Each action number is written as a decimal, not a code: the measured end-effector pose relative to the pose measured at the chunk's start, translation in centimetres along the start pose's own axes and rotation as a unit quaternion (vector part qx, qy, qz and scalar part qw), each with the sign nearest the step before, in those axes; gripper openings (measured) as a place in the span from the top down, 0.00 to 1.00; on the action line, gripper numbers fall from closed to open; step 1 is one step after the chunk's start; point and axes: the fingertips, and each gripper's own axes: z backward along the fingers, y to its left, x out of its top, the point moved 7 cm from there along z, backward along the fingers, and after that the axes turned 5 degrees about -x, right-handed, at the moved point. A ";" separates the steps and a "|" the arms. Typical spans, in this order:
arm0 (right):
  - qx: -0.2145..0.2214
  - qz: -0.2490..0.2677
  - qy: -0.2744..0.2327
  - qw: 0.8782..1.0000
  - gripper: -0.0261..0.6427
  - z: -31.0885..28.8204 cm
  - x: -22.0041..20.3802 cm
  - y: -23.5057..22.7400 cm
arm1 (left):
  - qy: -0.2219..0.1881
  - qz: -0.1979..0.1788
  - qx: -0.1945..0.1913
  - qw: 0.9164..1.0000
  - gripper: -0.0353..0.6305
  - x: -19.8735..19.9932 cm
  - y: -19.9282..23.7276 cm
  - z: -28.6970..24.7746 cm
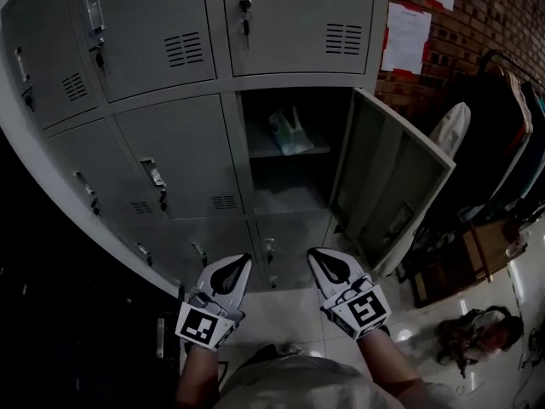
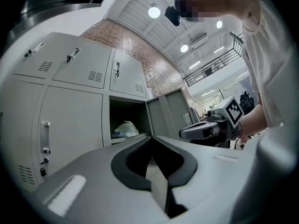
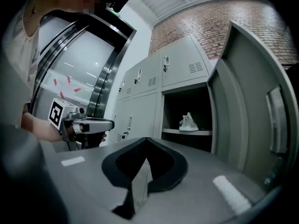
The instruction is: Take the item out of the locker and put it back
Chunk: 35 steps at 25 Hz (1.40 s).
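Observation:
The item, a pale crumpled bag-like thing (image 1: 289, 133), lies on the shelf inside the one open grey locker (image 1: 255, 196). Its door (image 1: 387, 186) is swung out to the right. Both grippers hover side by side below the opening, well short of it, pointing at the lockers. My left gripper (image 1: 244, 260) is shut and holds nothing. My right gripper (image 1: 312, 252) is shut and empty too. The left gripper view shows its joined jaw tips (image 2: 150, 137), the item (image 2: 125, 129) and the right gripper (image 2: 187, 133). The right gripper view shows its tips (image 3: 146, 139), the item (image 3: 188, 122) and the left gripper (image 3: 110, 124).
Closed locker doors with handles (image 1: 155, 175) surround the open one. A brick wall with pinned papers (image 1: 407, 37) stands to the right. Hanging clothes (image 1: 502, 135), a box (image 1: 477, 250) and a dark bag (image 1: 477, 331) crowd the floor beyond the open door.

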 end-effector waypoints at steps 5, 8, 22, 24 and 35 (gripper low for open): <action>-0.049 -0.002 0.006 0.999 0.96 -3.4 -0.1 -2.4 | 0.001 0.000 -0.016 1.000 0.94 -0.8 2.5 -2.6; -0.081 -0.006 0.000 0.997 0.96 -6.7 0.9 -4.8 | -0.003 0.002 -0.024 1.000 0.94 -1.2 4.0 -3.5; -0.142 0.012 0.043 0.989 0.43 -24.1 4.7 -15.6 | 0.013 0.025 -0.032 0.999 0.94 -4.1 10.5 -4.9; -0.150 0.044 0.055 0.986 0.59 -24.6 4.2 -15.4 | 0.014 0.026 -0.030 0.999 0.94 -4.3 11.1 -4.9; -0.168 0.094 0.034 0.981 0.95 -22.5 4.9 -14.7 | 0.020 0.034 -0.047 0.998 0.94 -4.9 11.8 -5.8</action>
